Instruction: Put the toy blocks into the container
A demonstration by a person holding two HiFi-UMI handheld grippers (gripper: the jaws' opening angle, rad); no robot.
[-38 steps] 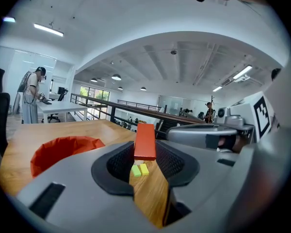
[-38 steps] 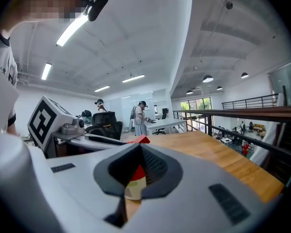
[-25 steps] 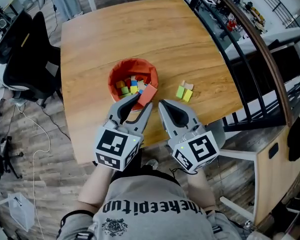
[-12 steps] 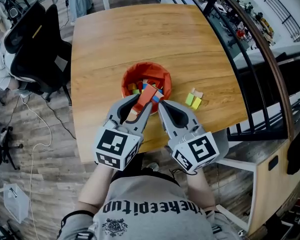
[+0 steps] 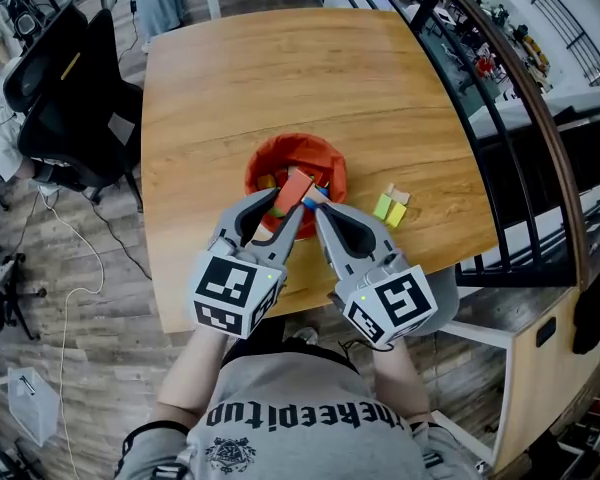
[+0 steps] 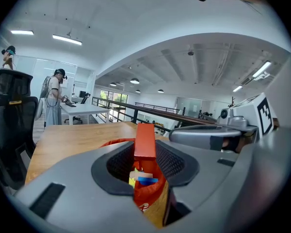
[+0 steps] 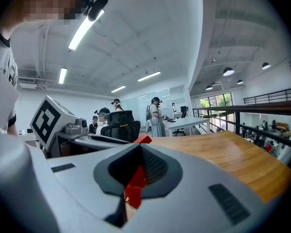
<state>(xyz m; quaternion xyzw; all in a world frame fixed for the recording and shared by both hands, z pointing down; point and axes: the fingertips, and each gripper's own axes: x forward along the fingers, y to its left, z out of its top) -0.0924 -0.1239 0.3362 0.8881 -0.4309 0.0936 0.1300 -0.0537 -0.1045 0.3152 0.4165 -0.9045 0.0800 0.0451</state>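
A red-orange container (image 5: 325, 158) stands mid-table with several coloured blocks inside. My left gripper (image 5: 292, 206) is shut on an orange-red block (image 5: 296, 188), which hangs over the container's near rim. In the left gripper view the orange-red block (image 6: 145, 141) stands upright between the pads, and the container (image 6: 148, 198) with yellow and blue blocks shows below it. My right gripper (image 5: 316, 206) is shut just right of the block with nothing in it. In the right gripper view the container (image 7: 135, 184) shows past the right gripper (image 7: 136, 154). Three loose blocks (image 5: 390, 205), green, yellow and tan, lie right of the container.
The wooden table (image 5: 230, 78) ends close behind my grippers. A black railing (image 5: 500, 78) runs along its right side. Black office chairs (image 5: 70, 88) stand to the left on the wood floor.
Both grippers have moved forward toward the container. The orange-red block went from beside the near rim to over the rim. The jaws kept their setting.
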